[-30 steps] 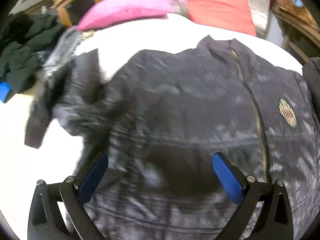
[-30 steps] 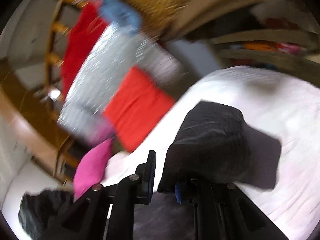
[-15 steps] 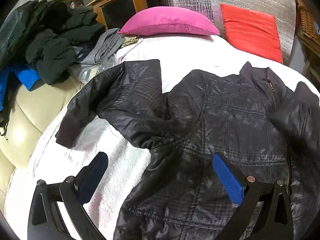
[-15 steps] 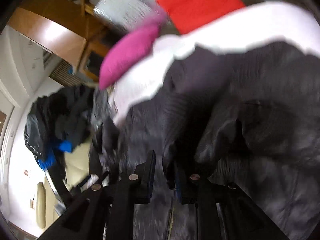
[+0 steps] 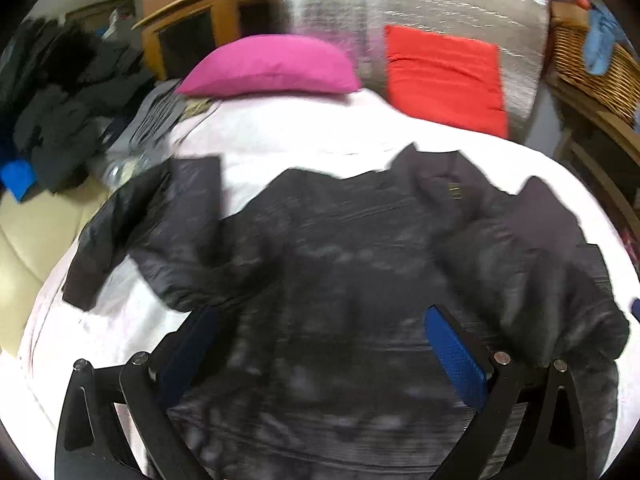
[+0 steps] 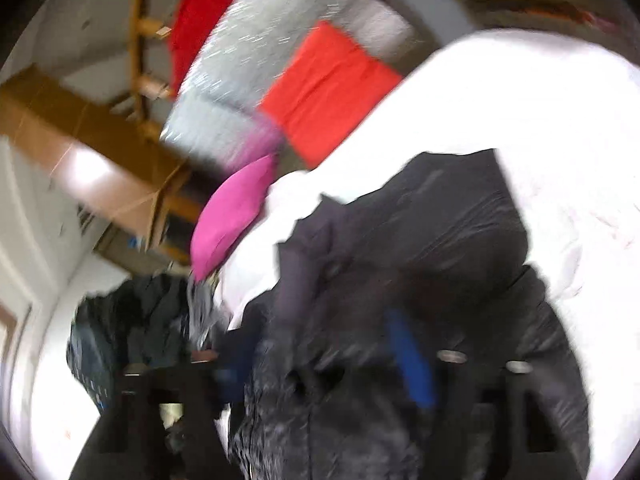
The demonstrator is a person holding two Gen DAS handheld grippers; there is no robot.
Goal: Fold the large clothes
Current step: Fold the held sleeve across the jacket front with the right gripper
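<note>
A dark quilted jacket [image 5: 340,280] lies front up on a white bed [image 5: 312,140]. Its left sleeve [image 5: 132,236] stretches out to the left. Its right sleeve [image 5: 540,272] is folded in over the chest. My left gripper [image 5: 320,344] is open and empty, low over the jacket's lower half. In the blurred right wrist view my right gripper [image 6: 320,356] is open, its blue pads apart, just above the jacket [image 6: 420,260] and its folded sleeve. It holds nothing.
A pink pillow [image 5: 272,66] and a red cushion [image 5: 444,76] lie at the head of the bed against a silver padded board [image 5: 400,12]. A pile of dark clothes [image 5: 60,104] sits at the left. A wicker basket [image 5: 592,68] stands at the right.
My right gripper has opened and let go of the right sleeve, which now lies folded over the jacket's chest. My left gripper has shifted right, over the jacket body.
</note>
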